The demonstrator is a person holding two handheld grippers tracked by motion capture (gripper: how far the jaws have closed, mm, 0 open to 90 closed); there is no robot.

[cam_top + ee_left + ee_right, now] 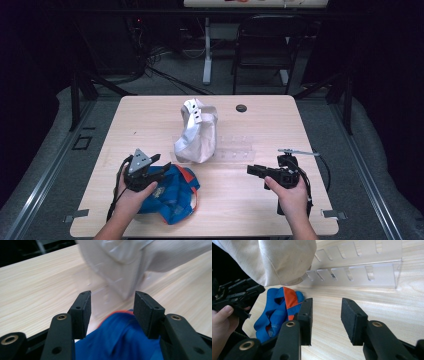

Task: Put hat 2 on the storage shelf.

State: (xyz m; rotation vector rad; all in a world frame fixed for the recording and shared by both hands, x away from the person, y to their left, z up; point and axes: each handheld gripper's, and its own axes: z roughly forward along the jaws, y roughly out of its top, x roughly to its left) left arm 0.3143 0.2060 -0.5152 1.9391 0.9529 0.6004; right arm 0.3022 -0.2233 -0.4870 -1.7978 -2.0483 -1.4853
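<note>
The person's left hand (131, 197) holds the left hand-held gripper (161, 171) low over a crumpled blue cloth with orange trim (172, 192) at the near left of the surface (150, 125). In the left gripper view its jaws stand parted with the blue cloth (117, 340) bunched between and under them; whether the pads (147, 312) touch the fabric cannot be told, and nothing is pinched. The cloth's near part is hidden under the gripper and hand in the high view.

The right hand (292, 195) holds the right hand-held gripper (252, 170) at the near right, pointing left across the wood. In the right gripper view its jaws are apart with bare wood between them, holding nothing. That view also shows the blue cloth (278, 312) and, at its left edge, the other hand and gripper, partly cut off.

Beyond both, near the middle of the surface, a cream-white cloth (197, 132) stands heaped, its top end carrying a small pale piece with dark holes, too small to identify. It covers the left end of a clear plastic slotted rack (235, 147), faint in the high view, plainer in the right gripper view (359, 272). In the left gripper view the white cloth (160, 255) is blurred and cut off at the top.

A small dark round spot (241, 108) sits near the far edge.
</note>
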